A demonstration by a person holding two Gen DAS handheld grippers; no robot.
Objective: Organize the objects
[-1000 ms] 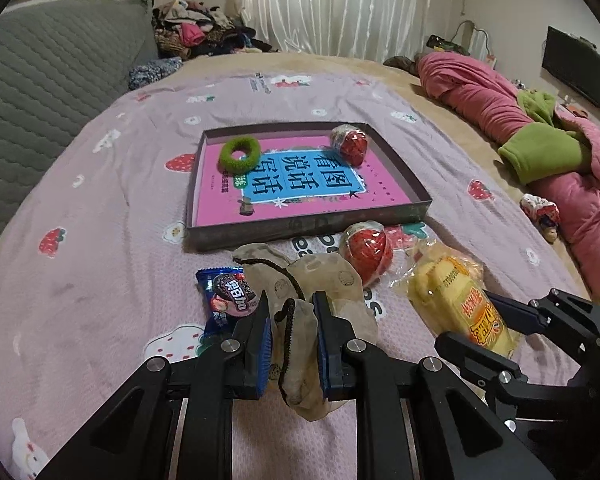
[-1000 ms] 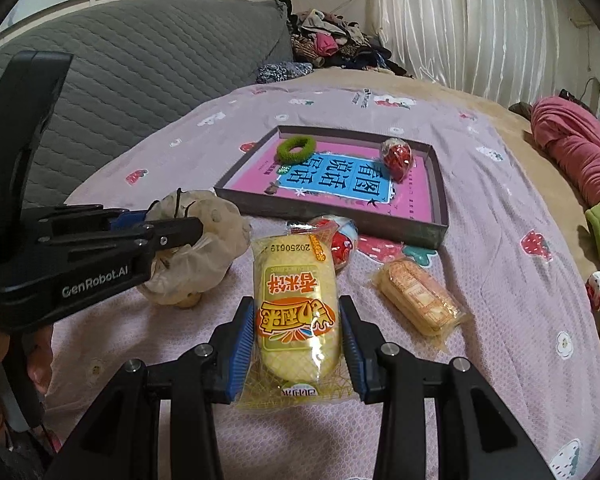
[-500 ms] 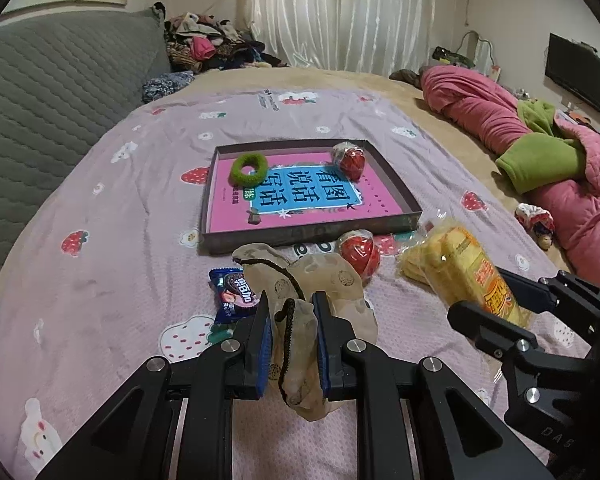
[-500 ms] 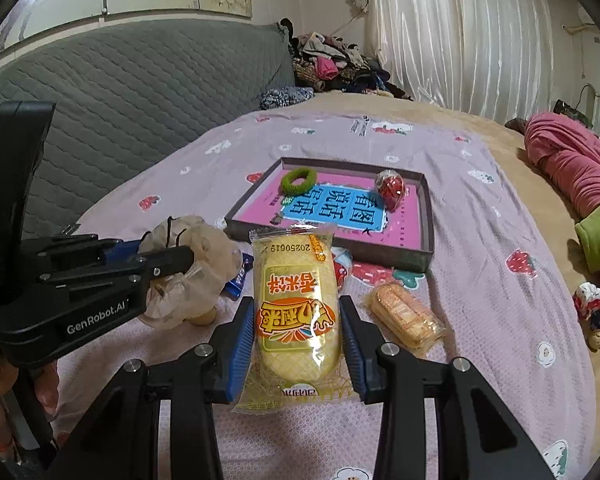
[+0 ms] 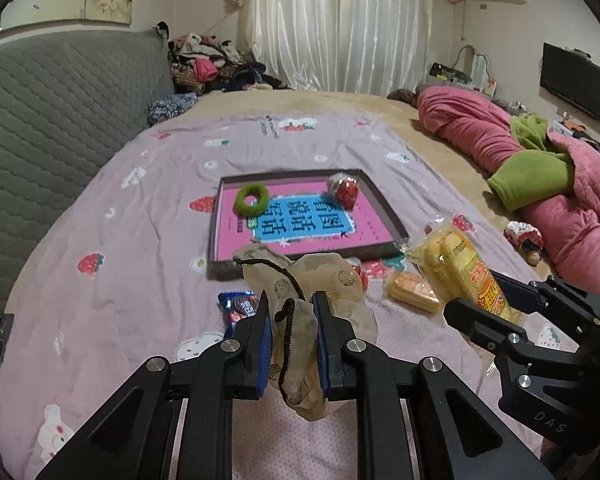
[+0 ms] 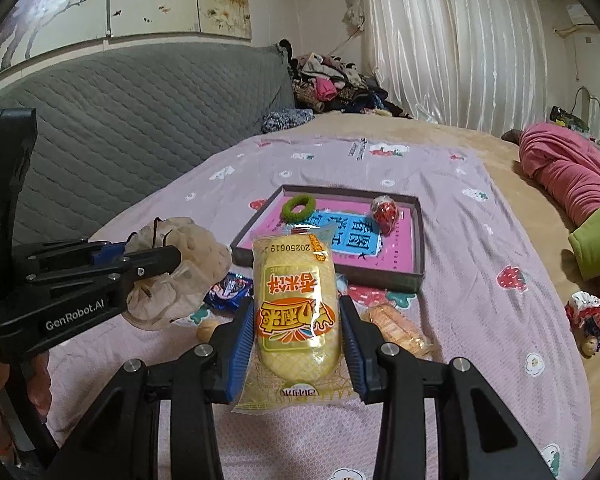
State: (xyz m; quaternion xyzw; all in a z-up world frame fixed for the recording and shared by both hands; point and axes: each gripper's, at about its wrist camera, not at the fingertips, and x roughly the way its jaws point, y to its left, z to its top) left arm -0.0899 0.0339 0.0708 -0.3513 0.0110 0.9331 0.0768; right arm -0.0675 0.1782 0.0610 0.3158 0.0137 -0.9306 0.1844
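Beige drawstring fabric pouch is hanging clamped in the left gripper jaws; the right gripper jaws are clamping a yellow cake packet, both above the bed. Transport step; next, lowering both into the shallow pink-lined box.

Dim, soft indoor light; fisheye-warped, dark-vignetted edges.

Both fisheye cameras are sitting just behind their own fingers, looking forward and downward across the bed toward the curtained window. The left wrist view is looking from the left, catching the right gripper at its right edge; the right wrist view is catching the left gripper at its left edge. Both are sharing the shallow box mid-bed, near but beyond the fingers.
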